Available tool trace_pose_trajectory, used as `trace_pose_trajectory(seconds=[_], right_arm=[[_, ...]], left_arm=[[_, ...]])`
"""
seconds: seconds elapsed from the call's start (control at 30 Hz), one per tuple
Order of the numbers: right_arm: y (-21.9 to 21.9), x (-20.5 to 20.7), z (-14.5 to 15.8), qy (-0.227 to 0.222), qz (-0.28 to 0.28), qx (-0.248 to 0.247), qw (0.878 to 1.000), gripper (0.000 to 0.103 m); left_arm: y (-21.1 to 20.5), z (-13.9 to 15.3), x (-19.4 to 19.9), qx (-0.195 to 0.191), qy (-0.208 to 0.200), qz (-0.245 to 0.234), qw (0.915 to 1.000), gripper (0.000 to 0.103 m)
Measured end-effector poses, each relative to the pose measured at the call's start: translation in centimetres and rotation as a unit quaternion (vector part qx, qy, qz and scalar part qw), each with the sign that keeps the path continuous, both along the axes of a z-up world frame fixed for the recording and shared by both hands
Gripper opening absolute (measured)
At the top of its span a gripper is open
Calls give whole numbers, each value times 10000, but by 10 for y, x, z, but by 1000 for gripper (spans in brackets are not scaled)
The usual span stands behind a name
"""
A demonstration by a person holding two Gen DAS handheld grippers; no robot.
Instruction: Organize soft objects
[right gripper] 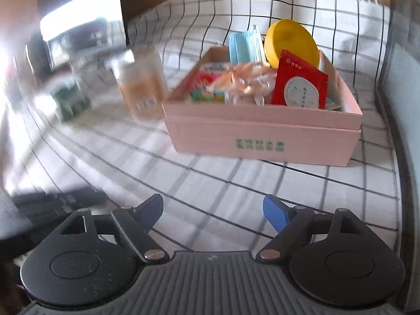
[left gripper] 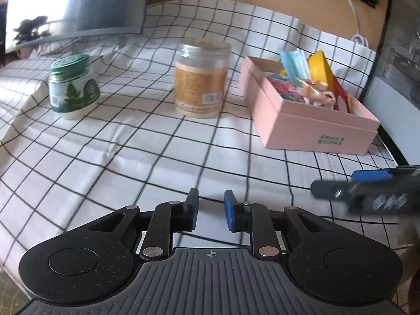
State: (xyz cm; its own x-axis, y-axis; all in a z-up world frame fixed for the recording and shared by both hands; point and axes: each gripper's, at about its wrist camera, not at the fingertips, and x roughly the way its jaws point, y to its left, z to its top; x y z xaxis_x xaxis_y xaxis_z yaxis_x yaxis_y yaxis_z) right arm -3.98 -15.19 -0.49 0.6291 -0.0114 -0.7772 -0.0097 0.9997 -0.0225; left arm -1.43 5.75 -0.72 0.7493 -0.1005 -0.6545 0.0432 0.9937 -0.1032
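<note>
Both grippers empty over checked tabletop (left gripper: 131,136), left gripper (left gripper: 210,204) fingers narrowly apart, right gripper (right gripper: 213,210) fingers wide, pink box (right gripper: 262,136) far right.

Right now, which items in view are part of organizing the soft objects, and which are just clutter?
Job:
- pink cardboard box
- blue folded face masks
- red foil sachet
- crinkly clear-wrapped packets

Lying about:
- green-lidded white jar
- clear plastic jar, tan label
- yellow round lid
- white cable

Checked tablecloth (left gripper: 147,141), green jar (left gripper: 73,86), clear jar (left gripper: 200,77), pink box (left gripper: 309,120)
</note>
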Motion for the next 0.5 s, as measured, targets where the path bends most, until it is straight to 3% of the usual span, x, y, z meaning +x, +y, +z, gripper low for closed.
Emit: trace_pose_trajectory(seconds=[0.2, 0.3, 0.5], right_arm=[[-4, 0, -10, -150, 46, -176, 9997, 101], [-3, -2, -10, -200, 54, -262, 9994, 103], [-6, 0, -12, -253, 191, -245, 9992, 103]], left_arm=[[-15, -7, -4, -77, -260, 218, 9994, 25], [-16, -9, -11, -257, -351, 310, 9986, 25], [-33, -10, -16, 301, -411, 112, 9986, 25]])
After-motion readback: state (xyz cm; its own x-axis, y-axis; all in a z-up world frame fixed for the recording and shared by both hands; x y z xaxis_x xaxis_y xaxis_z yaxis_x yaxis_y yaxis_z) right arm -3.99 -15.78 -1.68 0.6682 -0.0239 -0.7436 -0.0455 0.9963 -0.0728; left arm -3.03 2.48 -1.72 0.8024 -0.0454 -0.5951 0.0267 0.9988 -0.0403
